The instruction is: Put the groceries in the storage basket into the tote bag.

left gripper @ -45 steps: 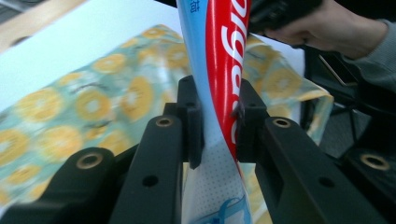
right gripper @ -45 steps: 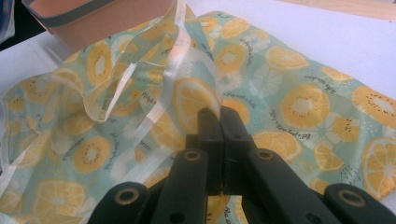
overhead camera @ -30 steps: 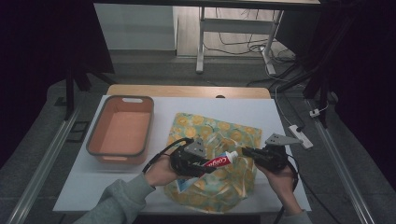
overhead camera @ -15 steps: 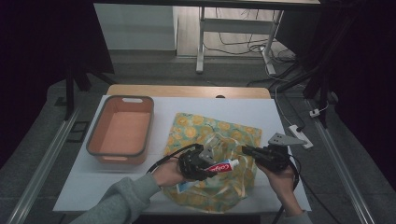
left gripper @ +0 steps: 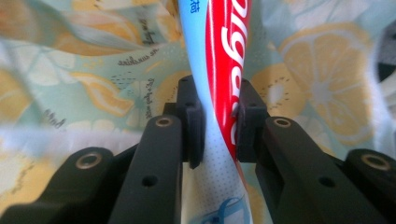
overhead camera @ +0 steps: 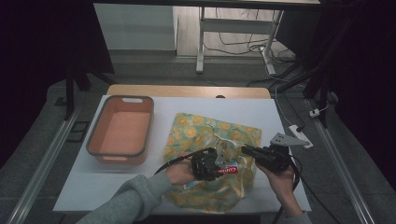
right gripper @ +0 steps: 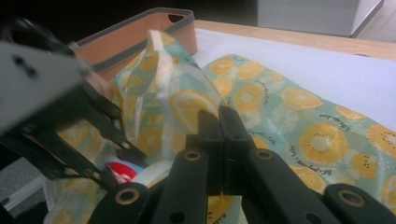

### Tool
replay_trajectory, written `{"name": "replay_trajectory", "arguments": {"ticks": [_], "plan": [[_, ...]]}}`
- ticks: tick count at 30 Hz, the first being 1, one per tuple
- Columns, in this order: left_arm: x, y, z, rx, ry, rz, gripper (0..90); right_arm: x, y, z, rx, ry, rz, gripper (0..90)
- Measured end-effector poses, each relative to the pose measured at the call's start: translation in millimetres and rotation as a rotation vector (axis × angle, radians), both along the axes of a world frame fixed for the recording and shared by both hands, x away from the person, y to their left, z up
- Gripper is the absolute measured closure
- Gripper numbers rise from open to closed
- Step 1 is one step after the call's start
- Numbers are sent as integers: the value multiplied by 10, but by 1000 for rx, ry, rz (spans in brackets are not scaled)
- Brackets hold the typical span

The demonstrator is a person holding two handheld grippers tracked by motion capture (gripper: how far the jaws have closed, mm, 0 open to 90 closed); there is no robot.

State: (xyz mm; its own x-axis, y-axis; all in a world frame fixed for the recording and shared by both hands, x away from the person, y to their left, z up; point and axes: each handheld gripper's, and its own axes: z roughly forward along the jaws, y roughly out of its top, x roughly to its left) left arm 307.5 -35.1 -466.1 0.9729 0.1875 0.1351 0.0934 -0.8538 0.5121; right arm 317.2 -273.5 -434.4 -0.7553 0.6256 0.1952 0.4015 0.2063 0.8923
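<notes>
— Where's the toothpaste tube (left gripper: 224, 93)?

— Over the lemon-print bag (overhead camera: 212, 140), at six o'clock on the table (overhead camera: 289, 112). The left gripper (overhead camera: 208, 164) is clenched across its middle.

— And the right gripper (right gripper: 219, 135)?

— Jaws pressed together, pinching a fold of the bag's fabric, at three o'clock from the left one.

— Anything else?

— An orange bin (overhead camera: 122, 130) at nine o'clock.

Basket (overhead camera: 121, 130) left of bag (overhead camera: 212, 140) (touching).
</notes>
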Motion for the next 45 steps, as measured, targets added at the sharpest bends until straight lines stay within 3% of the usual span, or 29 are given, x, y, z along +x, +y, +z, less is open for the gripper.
{"name": "replay_trajectory", "arguments": {"ticks": [4,7,11,12,14,17,23,28,32,39,45], "plan": [[75,-59,-78,17,-22,23,749,3,-6,-2,11,5,-1,887],[111,-102,-155,49,-61,47,743,1,-5,-2,12,5,-2,887],[182,-131,-281,88,-30,72,737,4,-6,-11,10,7,-3,888],[190,-122,-305,82,-31,81,726,6,-9,-15,10,8,-3,887],[205,-81,-275,57,-15,102,674,12,-21,-22,6,11,-6,887],[177,19,-172,-1,-8,112,524,21,-38,-30,8,15,-12,887],[-31,335,162,-152,-42,123,430,41,-43,-69,-7,23,-19,886],[-156,718,353,-256,-64,198,387,47,-38,-89,-17,31,-15,886],[-209,1056,416,-289,-79,282,365,43,-40,-91,-23,30,-5,885],[-201,1612,419,-377,-29,443,345,33,-22,-113,-34,25,18,885],[-151,1830,303,-345,8,507,328,23,-10,-121,-48,20,25,885]]}}
